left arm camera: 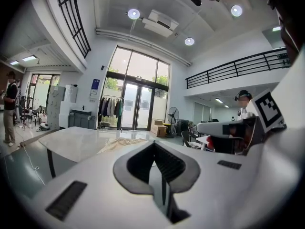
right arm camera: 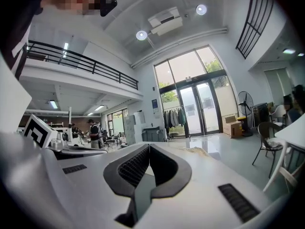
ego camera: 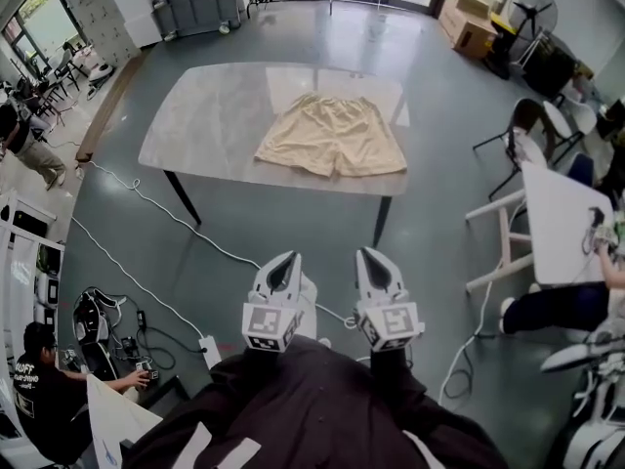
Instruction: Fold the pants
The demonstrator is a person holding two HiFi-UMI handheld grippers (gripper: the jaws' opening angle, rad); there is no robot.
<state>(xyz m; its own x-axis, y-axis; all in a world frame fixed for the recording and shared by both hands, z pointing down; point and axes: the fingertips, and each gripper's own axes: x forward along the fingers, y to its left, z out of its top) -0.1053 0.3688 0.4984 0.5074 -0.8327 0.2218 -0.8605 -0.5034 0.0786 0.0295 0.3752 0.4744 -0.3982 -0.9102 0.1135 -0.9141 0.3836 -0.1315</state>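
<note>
Beige pants (ego camera: 332, 137) lay spread flat on the pale marble table (ego camera: 210, 115), well ahead of both grippers and untouched by either. The left gripper (ego camera: 284, 262) and the right gripper (ego camera: 372, 258) hung side by side above the grey floor (ego camera: 293, 228), each with jaws pressed together on nothing.

A pale worktop (ego camera: 205, 115) on dark legs stands on the grey floor (ego camera: 293, 225); beige pants (ego camera: 334, 137) (short-legged, spread flat) lie on the worktop's right half, hems close to its near edge.
</note>
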